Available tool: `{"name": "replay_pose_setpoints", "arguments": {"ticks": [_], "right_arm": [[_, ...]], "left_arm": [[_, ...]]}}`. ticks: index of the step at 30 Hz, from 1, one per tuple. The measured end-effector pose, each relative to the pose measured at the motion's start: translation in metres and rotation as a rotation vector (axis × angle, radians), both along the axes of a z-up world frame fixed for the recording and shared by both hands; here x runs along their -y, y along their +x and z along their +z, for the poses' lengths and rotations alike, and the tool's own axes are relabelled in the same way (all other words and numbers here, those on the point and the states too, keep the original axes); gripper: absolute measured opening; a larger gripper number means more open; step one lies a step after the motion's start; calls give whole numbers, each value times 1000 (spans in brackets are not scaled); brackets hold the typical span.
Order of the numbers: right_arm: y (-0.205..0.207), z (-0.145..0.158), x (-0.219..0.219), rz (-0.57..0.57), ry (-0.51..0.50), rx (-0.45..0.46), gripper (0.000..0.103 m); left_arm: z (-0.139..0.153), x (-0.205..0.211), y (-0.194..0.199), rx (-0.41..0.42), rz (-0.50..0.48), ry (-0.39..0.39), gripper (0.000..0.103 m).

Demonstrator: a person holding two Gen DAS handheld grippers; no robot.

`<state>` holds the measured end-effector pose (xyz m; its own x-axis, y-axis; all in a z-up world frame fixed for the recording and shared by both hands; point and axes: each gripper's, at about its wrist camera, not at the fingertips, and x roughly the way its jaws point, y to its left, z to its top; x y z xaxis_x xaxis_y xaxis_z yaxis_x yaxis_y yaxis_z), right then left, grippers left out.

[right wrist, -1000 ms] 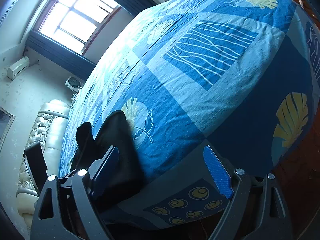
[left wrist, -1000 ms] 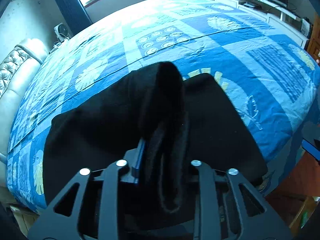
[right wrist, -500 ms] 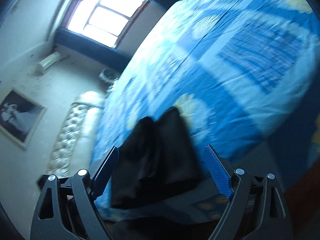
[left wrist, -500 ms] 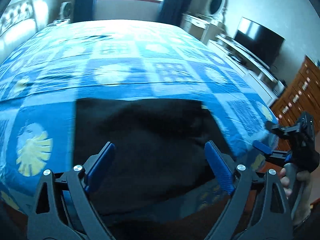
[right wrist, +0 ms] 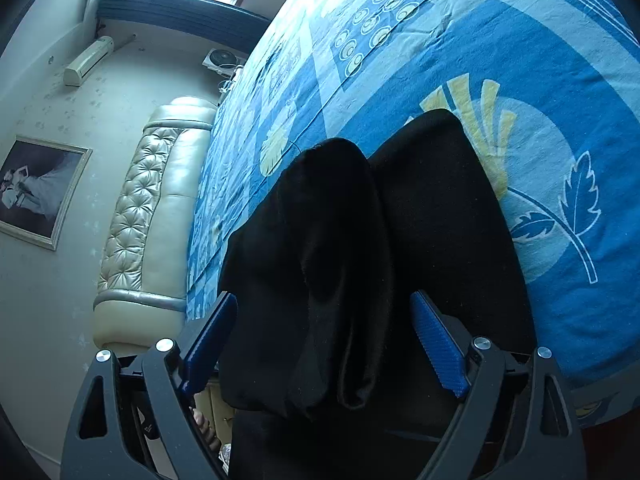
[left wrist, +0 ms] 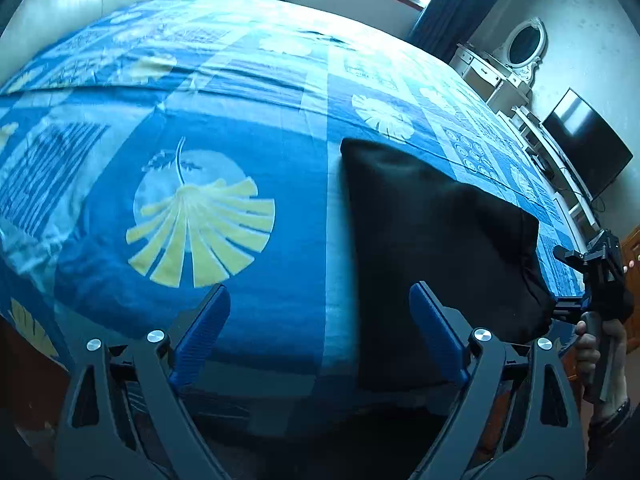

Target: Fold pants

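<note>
1. The left gripper (left wrist: pixel 320 336) stands spread wide; its jaws have just been opening, and only the blue bedspread (left wrist: pixel 248 160) shows between its blue pads (left wrist: pixel 200 336). It touches nothing.
2. The right gripper (right wrist: pixel 324 344) is also spread wide. In its own view the black pants (right wrist: pixel 360 260) fill the gap between its pads (right wrist: pixel 438 344), with a raised fold of cloth in the middle, but neither pad presses on the fabric as far as can be seen.
3. The pants lie folded into a dark block near the bed's near edge, on the patterned bedspread.
4. Only the left wrist view shows the right gripper (left wrist: pixel 592 276) from outside, held by a hand (left wrist: pixel 600 352) at the far corner of the pants (left wrist: pixel 432 248), plus a television (left wrist: pixel 588 148) and a white dressing table (left wrist: pixel 500 68).
5. Only the right wrist view shows the tufted headboard (right wrist: pixel 148 200), a framed picture (right wrist: pixel 36 188) and a wall air conditioner (right wrist: pixel 88 60).
</note>
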<state>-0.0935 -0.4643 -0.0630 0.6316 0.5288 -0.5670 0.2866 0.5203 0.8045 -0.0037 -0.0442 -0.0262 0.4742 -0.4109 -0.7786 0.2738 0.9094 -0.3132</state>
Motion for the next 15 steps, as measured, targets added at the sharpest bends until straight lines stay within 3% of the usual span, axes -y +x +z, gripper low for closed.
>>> {"name": "replay_pose_setpoints", "arguments": {"ticks": [2, 3, 4, 8, 15], "right_arm": [[-2, 4, -3, 9, -22, -3, 75], [0, 5, -8, 42, -41, -18, 45], [4, 2, -13, 74, -34, -38, 23], [11, 6, -29, 110, -143, -74, 14], [-11, 69, -18, 58, -247, 86, 11]], "left_arm": [[-7, -3, 0, -26, -1, -19, 91], [-9, -5, -1, -33, -2, -26, 91], [-12, -5, -2, -43, -3, -34, 91], [-16, -3, -4, -60, -6, -34, 91], [-7, 3, -9, -59, -27, -51, 91]]}}
